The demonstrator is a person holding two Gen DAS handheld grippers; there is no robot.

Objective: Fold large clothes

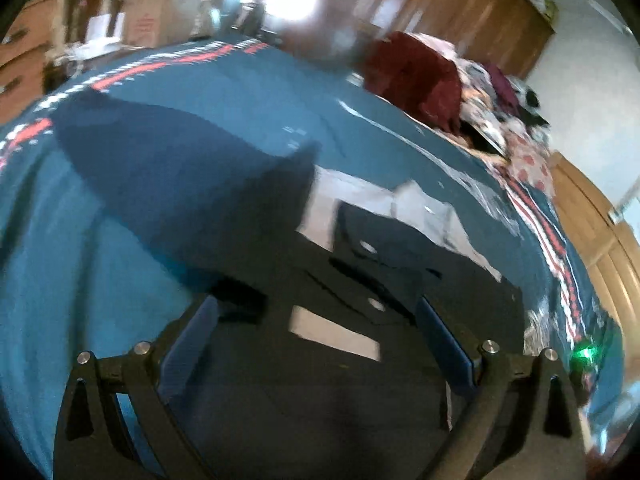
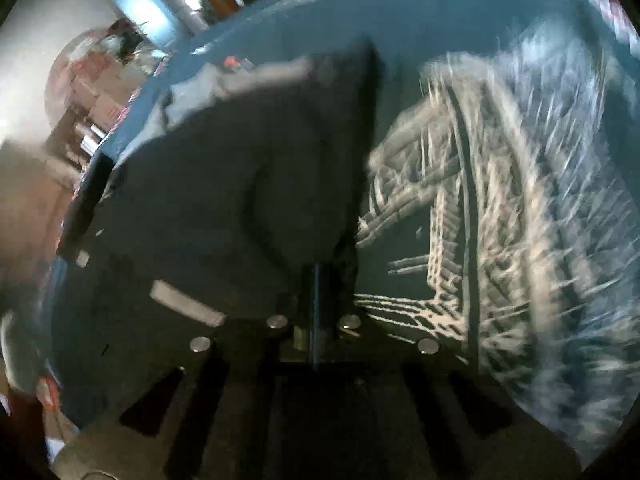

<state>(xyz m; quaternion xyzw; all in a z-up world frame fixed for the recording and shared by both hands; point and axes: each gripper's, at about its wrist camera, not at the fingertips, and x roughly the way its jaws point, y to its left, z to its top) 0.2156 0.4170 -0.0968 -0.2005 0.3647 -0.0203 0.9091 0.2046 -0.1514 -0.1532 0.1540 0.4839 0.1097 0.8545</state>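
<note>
A large dark garment (image 1: 180, 168) lies spread on the teal bedspread (image 1: 72, 240). In the left wrist view my left gripper (image 1: 318, 320) is open just above it, with dark cloth and pale patches (image 1: 332, 332) showing between its blue pads (image 1: 192, 328). Black parts with white dots (image 1: 380, 252) sit ahead of it, and I cannot tell what they are. In the right wrist view my right gripper (image 2: 318, 276) is shut on a fold of the dark garment (image 2: 240, 168), which rises from the fingers over the bed. Both views are blurred.
A heap of maroon and patterned clothes (image 1: 420, 76) lies at the bed's far edge. Behind it stand a wooden wardrobe (image 1: 460, 8) and cardboard boxes (image 1: 144, 20). The bedspread carries a white printed design (image 2: 480, 200) to the right of the right gripper.
</note>
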